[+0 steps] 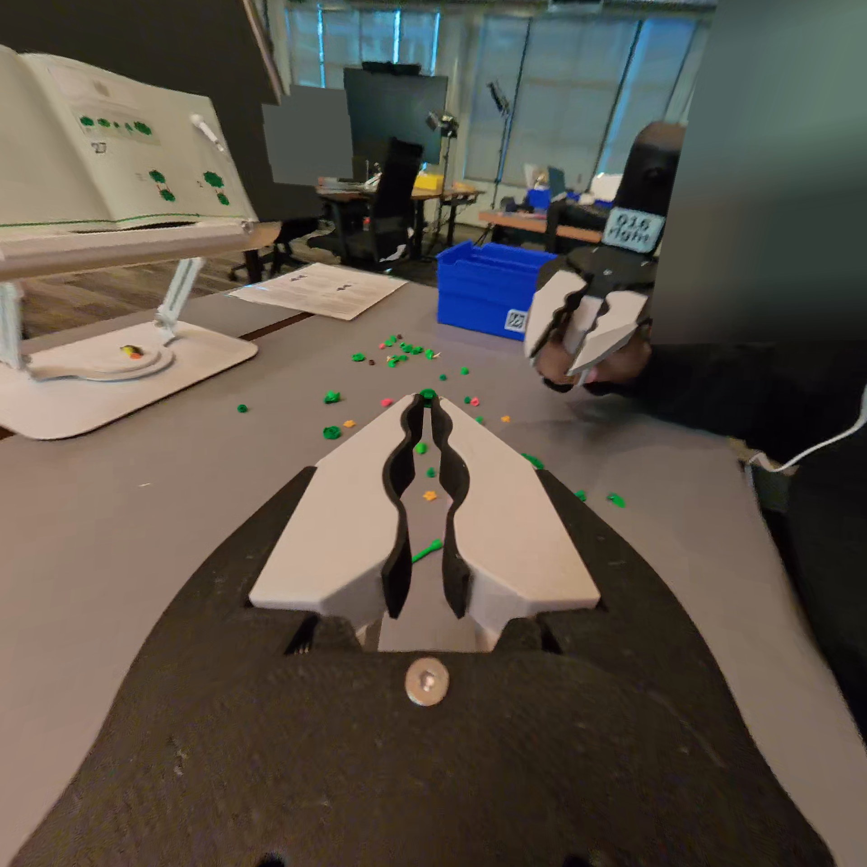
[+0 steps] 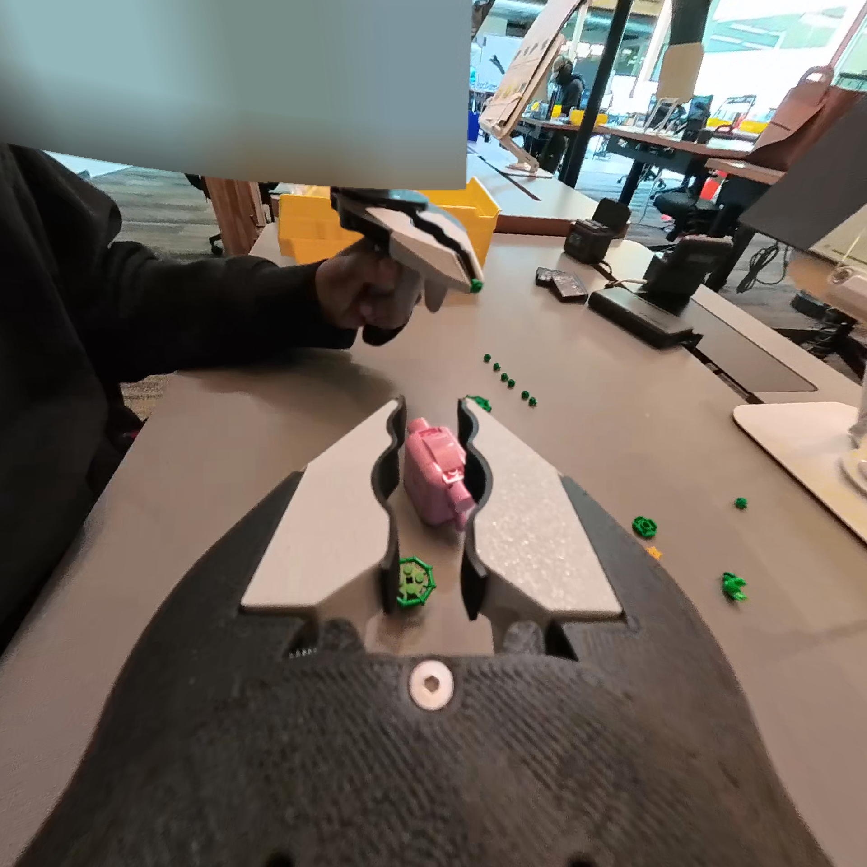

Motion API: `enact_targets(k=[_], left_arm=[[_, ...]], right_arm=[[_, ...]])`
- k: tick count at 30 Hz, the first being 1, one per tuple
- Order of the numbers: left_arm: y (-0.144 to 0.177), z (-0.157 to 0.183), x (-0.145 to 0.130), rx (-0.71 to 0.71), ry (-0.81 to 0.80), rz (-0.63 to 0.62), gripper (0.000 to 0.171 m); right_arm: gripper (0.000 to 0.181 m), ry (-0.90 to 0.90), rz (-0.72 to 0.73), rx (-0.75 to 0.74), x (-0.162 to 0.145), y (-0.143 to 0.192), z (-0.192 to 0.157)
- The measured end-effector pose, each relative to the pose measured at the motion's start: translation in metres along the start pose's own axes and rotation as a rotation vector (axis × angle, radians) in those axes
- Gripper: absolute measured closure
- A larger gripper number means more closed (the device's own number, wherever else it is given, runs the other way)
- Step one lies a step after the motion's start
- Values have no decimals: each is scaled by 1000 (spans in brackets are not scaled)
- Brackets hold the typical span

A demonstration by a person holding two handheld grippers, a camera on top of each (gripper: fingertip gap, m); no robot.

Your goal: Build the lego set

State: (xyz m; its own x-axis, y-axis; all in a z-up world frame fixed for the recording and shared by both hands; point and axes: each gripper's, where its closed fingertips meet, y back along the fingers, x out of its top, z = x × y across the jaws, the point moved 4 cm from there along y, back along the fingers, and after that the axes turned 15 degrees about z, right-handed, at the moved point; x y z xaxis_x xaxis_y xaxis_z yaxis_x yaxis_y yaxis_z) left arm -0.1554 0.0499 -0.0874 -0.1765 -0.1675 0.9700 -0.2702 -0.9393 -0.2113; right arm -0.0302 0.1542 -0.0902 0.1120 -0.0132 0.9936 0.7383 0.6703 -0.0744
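My left gripper (image 1: 427, 399) is shut on a small round green piece (image 1: 427, 394) pinched at its fingertips, above the grey table (image 1: 140, 516). The right wrist view shows the same gripper (image 2: 473, 281) with the green piece (image 2: 476, 285) at its tip. My right gripper (image 2: 430, 403) is open. A pink brick assembly (image 2: 434, 469) lies between its fingers, with a clear gap at the left pad. A green round piece (image 2: 413, 581) lies lower between the fingers. The right gripper also shows in the left wrist view (image 1: 563, 370), off to the right. Loose green, pink and orange pieces (image 1: 403, 349) are scattered on the table.
An open instruction book (image 1: 117, 150) sits on a white stand (image 1: 117, 366) at the left. A paper sheet (image 1: 323, 288) and a blue bin (image 1: 483, 286) lie beyond. A yellow bin (image 2: 319, 230), black devices (image 2: 638, 314) and a row of small green pieces (image 2: 509, 380) are on the table. Left tips to right tips: about 10 cm. My left gripper's tips are some 30 cm from the open instruction book (image 1: 117, 150).
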Motion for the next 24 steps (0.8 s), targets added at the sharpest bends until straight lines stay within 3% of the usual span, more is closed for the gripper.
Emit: enact_targets(k=[3, 7, 9, 24], left_arm=[[-17, 28, -3, -140, 183, 52, 171], [-37, 59, -10, -340, 625, 92, 171], [-38, 63, -15, -377, 723, 72, 171], [-42, 73, -28, -446, 857, -13, 171]], right_arm=[[159, 103, 19, -13, 6, -9, -9], [161, 389, 5, -23, 15, -20, -29], [168, 475, 3, -26, 17, -22, -35], [176, 579, -43, 0, 10, -19, -42]])
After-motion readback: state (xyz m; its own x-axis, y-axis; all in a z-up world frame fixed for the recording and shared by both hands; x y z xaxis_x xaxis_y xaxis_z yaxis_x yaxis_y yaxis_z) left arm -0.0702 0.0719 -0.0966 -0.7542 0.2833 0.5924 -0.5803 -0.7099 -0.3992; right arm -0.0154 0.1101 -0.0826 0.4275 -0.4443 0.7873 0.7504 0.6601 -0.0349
